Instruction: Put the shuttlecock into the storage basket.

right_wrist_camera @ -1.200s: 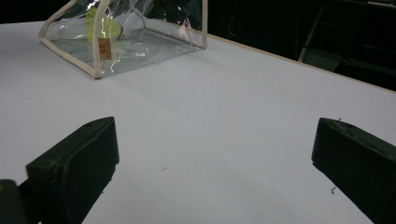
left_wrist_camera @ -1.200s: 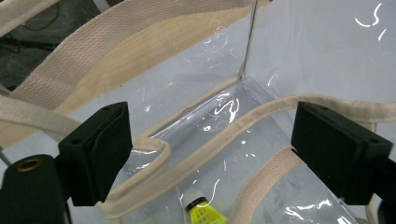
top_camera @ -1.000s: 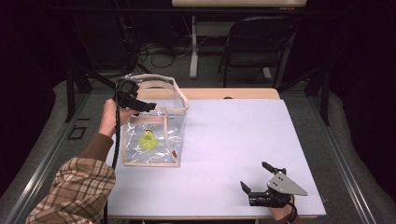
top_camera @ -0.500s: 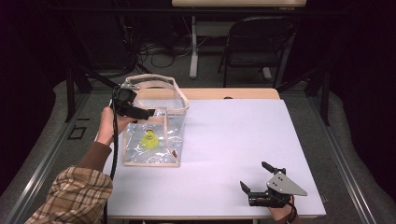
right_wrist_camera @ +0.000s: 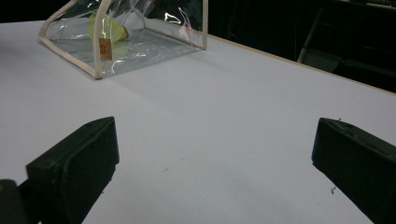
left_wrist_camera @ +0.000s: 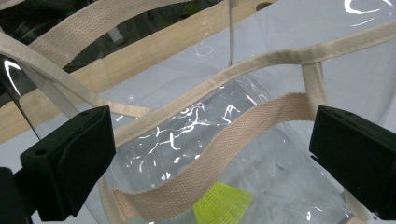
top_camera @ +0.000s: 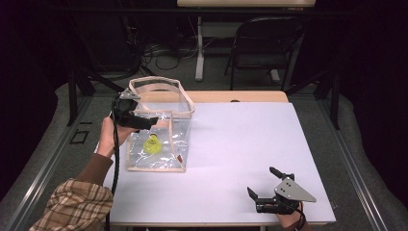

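The clear plastic tote bag (top_camera: 159, 130) with beige webbing trim stood at the left-centre of the high view, on the white table (top_camera: 231, 144), with a yellow shuttlecock (top_camera: 152, 145) lying inside it. The left gripper (top_camera: 144, 121) hung at the bag's left upper rim, held by a hand (top_camera: 109, 134) in a plaid sleeve; the right gripper (top_camera: 267, 183) rested low at the lower right of the frame, well apart from the bag, its jaws spread. In the left gripper view, the two black jaws stood wide apart at the lower corners, the bag's webbing rim (left_wrist_camera: 261, 63) and a beige handle strap (left_wrist_camera: 219, 158) crossing between them, the yellow shuttlecock (left_wrist_camera: 223, 203) at the bottom centre. In the right gripper view, the jaws were spread over bare tabletop (right_wrist_camera: 210, 116), and the bag (right_wrist_camera: 126, 37) sat in the upper left, a small orange tag (right_wrist_camera: 105, 48) on its trim.
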`<state>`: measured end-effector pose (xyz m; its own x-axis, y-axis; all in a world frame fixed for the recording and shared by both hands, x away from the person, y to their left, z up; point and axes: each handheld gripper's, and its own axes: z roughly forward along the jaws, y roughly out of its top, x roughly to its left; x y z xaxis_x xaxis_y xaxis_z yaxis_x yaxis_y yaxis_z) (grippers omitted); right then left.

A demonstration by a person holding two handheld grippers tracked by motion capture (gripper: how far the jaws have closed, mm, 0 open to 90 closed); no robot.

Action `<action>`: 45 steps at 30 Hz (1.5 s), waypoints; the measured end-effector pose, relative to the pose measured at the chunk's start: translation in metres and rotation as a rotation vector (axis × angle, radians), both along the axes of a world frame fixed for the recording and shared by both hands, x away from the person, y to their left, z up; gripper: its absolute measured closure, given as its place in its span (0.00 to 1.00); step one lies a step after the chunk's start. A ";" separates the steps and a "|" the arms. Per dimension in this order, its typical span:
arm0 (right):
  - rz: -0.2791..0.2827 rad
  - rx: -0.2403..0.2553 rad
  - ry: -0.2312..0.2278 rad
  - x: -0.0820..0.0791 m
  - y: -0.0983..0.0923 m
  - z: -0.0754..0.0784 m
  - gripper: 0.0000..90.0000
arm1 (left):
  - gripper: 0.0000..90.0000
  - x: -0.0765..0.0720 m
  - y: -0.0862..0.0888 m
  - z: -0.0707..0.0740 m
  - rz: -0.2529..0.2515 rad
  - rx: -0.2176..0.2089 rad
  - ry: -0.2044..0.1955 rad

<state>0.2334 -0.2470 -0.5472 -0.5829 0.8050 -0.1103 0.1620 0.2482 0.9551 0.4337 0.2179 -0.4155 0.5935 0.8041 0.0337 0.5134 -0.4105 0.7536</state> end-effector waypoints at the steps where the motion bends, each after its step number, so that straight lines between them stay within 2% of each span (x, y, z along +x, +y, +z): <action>1: 0.001 0.000 -0.001 0.000 0.000 0.000 0.00 | 0.00 -0.002 0.000 0.000 0.001 -0.004 -0.009; 6: 0.001 0.000 -0.001 0.000 0.000 0.000 0.00 | 0.00 -0.011 0.003 -0.002 0.003 -0.015 -0.038; 12: 0.000 -0.001 -0.001 0.000 0.000 0.000 0.00 | 0.00 -0.022 0.006 -0.007 -0.001 -0.028 -0.053; 22: 0.001 -0.001 0.000 0.000 0.000 0.000 0.00 | 0.00 -0.043 0.009 -0.012 0.002 -0.052 -0.112; 34: 0.002 -0.001 -0.001 0.000 0.001 0.000 0.00 | 0.00 -0.068 0.010 -0.020 -0.011 -0.071 -0.154; 45: 0.002 -0.001 -0.001 0.000 0.001 0.000 0.00 | 0.00 -0.087 0.013 -0.028 -0.016 -0.107 -0.193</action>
<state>0.2334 -0.2462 -0.5472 -0.5845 0.8037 -0.1113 0.1607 0.2491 0.9551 0.3469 0.2311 -0.4439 0.5967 0.8000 0.0629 0.3494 -0.3297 0.8771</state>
